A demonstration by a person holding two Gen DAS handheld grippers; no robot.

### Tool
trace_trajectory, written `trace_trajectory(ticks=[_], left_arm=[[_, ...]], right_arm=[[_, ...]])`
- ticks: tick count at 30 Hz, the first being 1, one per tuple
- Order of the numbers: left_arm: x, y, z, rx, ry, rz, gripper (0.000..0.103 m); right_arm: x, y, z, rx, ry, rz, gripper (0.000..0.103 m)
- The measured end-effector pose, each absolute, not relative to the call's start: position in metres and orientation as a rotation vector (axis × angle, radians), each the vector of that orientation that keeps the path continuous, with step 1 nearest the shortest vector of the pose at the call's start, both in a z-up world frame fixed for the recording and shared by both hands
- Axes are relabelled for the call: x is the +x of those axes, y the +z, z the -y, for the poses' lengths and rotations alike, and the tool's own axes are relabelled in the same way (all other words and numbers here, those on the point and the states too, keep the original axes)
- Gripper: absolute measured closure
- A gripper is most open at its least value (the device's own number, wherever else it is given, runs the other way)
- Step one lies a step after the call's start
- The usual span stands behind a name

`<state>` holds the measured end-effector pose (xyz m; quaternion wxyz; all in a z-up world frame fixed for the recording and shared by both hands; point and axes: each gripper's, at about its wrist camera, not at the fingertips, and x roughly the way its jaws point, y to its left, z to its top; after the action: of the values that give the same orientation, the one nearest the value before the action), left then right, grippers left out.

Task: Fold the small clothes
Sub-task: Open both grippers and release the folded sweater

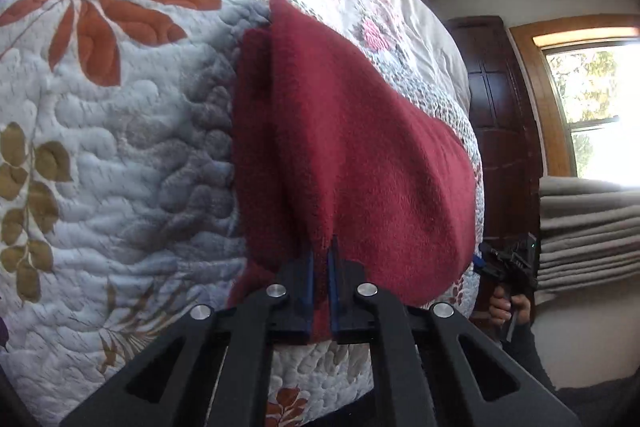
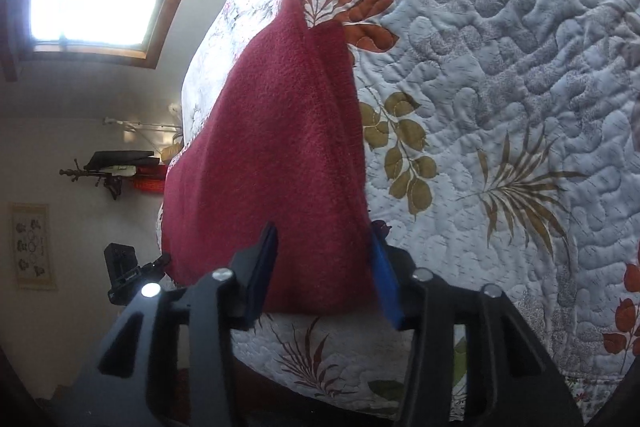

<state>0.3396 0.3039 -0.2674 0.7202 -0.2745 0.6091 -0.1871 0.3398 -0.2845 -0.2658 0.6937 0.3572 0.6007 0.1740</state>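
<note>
A dark red fleece garment (image 1: 340, 155) lies on a quilted bedspread (image 1: 120, 167) printed with orange and olive leaves, partly folded so that one layer drapes over another, with a narrower strip of the under layer showing along its edge. The left gripper (image 1: 322, 259) is clenched on the near hem of the garment: its two blue-padded fingers stand close together with a pinch of red cloth between them, and the fabric rises in a crease from that point. The right gripper (image 2: 324, 259) is spread wide, its fingers straddling the near edge of the garment, one blue pad (image 2: 384, 283) at the garment's side nearest the leaf print and the other finger over the red cloth; nothing is gripped between them. In the left wrist view a hand (image 1: 510, 307) holds the other gripper just off the bed's edge, before a wooden-framed window (image 1: 592, 99) and stacked grey curtain folds (image 1: 588, 227).
</note>
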Motion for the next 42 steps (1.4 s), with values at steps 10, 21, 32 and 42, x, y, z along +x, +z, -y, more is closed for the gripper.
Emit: trace_trajectory(ticks=[10,21,32,42], left_arm=[[0.316,-0.273,-0.323,-0.526,-0.268,-1.34,0.098],[0.294,-0.249,-0.345,-0.579,-0.231,-1.223,0.089],[0.273,-0.243,-0.296,-0.635,-0.333,-1.153,0.082],[0.268,-0.291,-0.313,-0.767,-0.317,-1.284,0.06]], right_arm=[[0.331,-0.242,0.273,0.707,0.37,-1.296,0.094],[0.331,-0.257,0.288,0.779,0.324,-1.31,0.063],[0.32,-0.272,0.266,0.461,0.18,-1.377,0.076],[0.293,-0.153,0.128,0.01,0.413,-1.074,0.046]])
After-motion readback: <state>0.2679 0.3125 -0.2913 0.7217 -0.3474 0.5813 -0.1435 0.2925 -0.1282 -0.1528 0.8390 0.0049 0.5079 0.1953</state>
